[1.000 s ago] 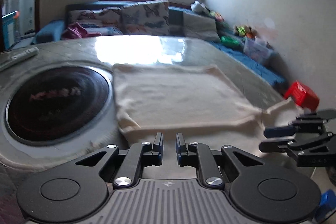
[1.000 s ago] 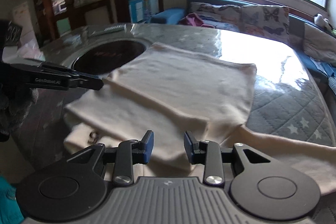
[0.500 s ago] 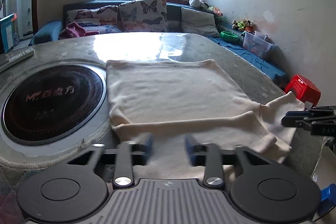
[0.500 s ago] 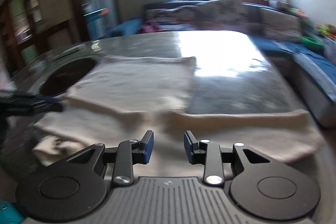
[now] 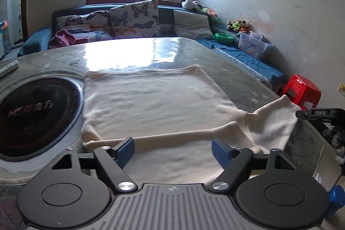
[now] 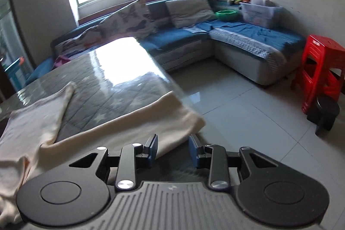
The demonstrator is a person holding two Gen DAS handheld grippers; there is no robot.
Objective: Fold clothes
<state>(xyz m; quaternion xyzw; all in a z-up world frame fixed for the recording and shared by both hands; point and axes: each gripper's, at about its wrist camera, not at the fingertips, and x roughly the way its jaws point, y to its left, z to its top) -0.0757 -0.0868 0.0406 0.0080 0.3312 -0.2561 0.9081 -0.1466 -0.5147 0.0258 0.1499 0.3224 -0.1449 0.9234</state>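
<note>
Cloth here is soft and light — a cream knit top (image 5: 151, 105), limp enough to sag wherever it is not supported, and likely to slide a little on the glossy table (image 5: 120, 55). It lies spread on the near half of that table, body flat, its left edge touching the rim of the black hotplate (image 5: 32, 113) set into the surface. One sleeve (image 6: 138, 122) runs out to the right, and its cuff end hangs past the table edge over the tiled floor (image 6: 248, 113).

The left gripper (image 5: 172, 149) sits low over the near edge of the top with its jaws wide apart, holding nothing. The right gripper (image 6: 172, 149) hangs at the sleeve's cuff, jaws apart too, with one corner of the cuff lying just ahead of the left pad; nothing is pinched.

My guess is that the sleeve is best taken at the cuff, where the doubled hem gives a firmer bite, and carried inward across the body. A pinch on a single layer would likely drag and wrinkle the rest.

The left view alone shows the whole body, the hotplate, and the right gripper's tip beside the sleeve. Only the right view shows the overhang — how far the cuff clears the table edge — and the red stool (image 6: 321, 70) on the floor beyond.
</note>
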